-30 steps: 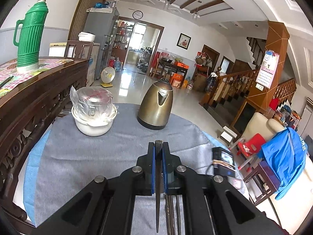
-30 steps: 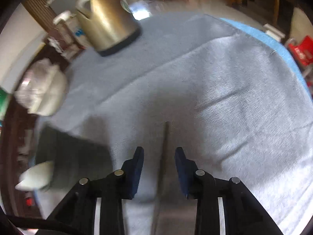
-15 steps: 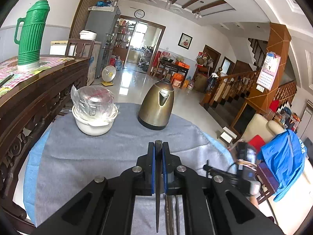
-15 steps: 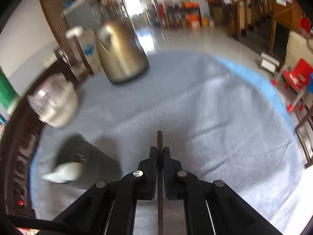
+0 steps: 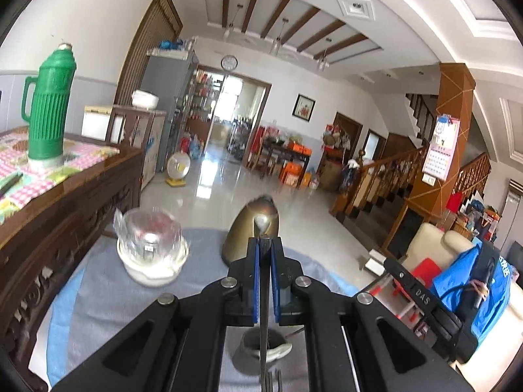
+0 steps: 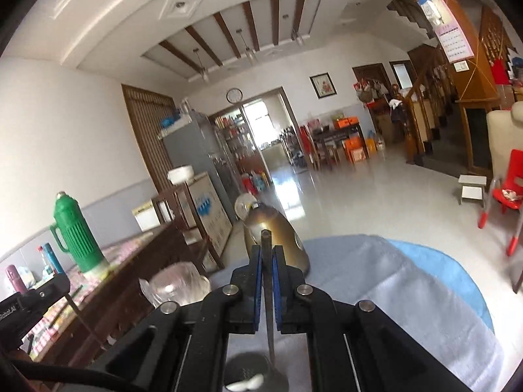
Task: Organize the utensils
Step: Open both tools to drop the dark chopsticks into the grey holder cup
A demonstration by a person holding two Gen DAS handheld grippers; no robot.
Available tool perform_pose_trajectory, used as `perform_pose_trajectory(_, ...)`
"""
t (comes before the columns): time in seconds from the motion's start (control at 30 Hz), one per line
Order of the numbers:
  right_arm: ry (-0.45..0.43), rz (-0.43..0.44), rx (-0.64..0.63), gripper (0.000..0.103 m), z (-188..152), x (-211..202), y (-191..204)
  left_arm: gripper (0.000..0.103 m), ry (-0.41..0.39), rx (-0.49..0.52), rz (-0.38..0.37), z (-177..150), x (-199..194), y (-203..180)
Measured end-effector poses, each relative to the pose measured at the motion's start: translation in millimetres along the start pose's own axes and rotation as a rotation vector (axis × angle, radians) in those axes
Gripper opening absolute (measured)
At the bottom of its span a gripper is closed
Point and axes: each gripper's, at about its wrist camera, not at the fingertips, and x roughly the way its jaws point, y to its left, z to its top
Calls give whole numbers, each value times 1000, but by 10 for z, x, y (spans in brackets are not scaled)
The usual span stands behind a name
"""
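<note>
Clamped the left gripper (image 5: 264, 281) tight on one thin dark stick (image 5: 263, 333), and the right gripper (image 6: 268, 281) likewise tight on its own stick (image 6: 266, 241). Hung both over the grey holder (image 5: 251, 352) at the near edge, tips pointing down at its mouth. Probably best lowered one at a time, kept upright and centred over the opening, let go only once well inside.

Worked above a round table under a grey cloth (image 5: 108, 300), with a dark carved sideboard (image 5: 65, 215) at left. Left the brass kettle (image 5: 243, 238) far centre, the wrapped bowl (image 5: 152, 268) beside it, the green flask (image 5: 47, 107) far left.
</note>
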Motion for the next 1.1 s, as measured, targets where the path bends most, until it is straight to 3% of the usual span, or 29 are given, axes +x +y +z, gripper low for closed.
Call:
perform_pose_trajectory(0.2,-3,16,13,6,121,121,193,7,-48,-12,19,213,198,-33)
perform_pose_trajectory(0.33,8,20,3,6,90,175,221,7,-72,-21,70,127,419,-37)
perform_pose_trajectory(0.53,76,16,-77,6,-144,188,268,7,-16,-38,137,-283,859,65)
perform_pose_trajectory(0.63,140,23,-137,7,-308,275,337,7,43,-9,129,-497,975,110)
perform_pose_trajectory(0.73,243,71,-111,9,-466,365,294,7,93,-6,108,-625,955,150)
perform_pose_trajectory(0.83,304,106,-54,11,-541,363,191,18,120,-14,96,-681,812,222)
perform_pose_trajectory(0.9,317,143,19,12,-566,309,34,47,117,0,102,-725,639,260)
perform_pose_trajectory(0.93,316,156,50,13,-582,276,-32,52,113,9,104,-748,559,264)
perform_pose_trajectory(1.0,305,169,128,19,-626,157,-215,54,109,44,118,-817,413,265)
perform_pose_trajectory(1.1,283,175,199,36,-696,-34,-395,58,122,104,141,-993,195,193)
